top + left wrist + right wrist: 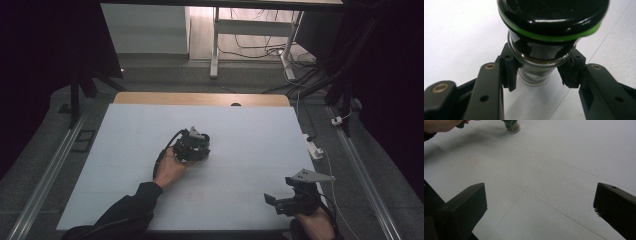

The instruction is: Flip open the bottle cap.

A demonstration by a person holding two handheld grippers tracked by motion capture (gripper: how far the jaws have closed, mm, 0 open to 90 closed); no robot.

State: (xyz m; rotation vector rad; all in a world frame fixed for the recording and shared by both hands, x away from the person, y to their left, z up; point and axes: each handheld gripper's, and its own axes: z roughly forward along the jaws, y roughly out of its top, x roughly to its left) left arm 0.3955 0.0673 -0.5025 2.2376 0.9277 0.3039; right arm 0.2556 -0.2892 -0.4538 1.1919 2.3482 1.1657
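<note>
On a white table (125,165) seen from above, a person's left hand (170,169) holds the left gripper (196,144) near the middle, while the right gripper (287,200) sits low at the near right edge, well apart from it. Its jaws stand wide apart over bare tabletop, holding nothing.

Between the left gripper's pads (510,72) stands a small glass jar (536,65), upright on the table, with dark contents and a black lid (554,17) edged by a green ring (549,37). Both pads touch the glass just under the lid, so the jaws look clamped on the jar, though how firmly cannot be judged from this close, blurred angle. From the right gripper's camera, the jar's base (512,127) shows at the far edge of the table.

Glass of this kind is likely stiff, smooth and breakable, and the jar probably light for its size. The neck below the lid seems the safest hold: the wider lid would stop a slip downward. A moderate squeeze should do; a hard knock against the table could crack it.
</note>
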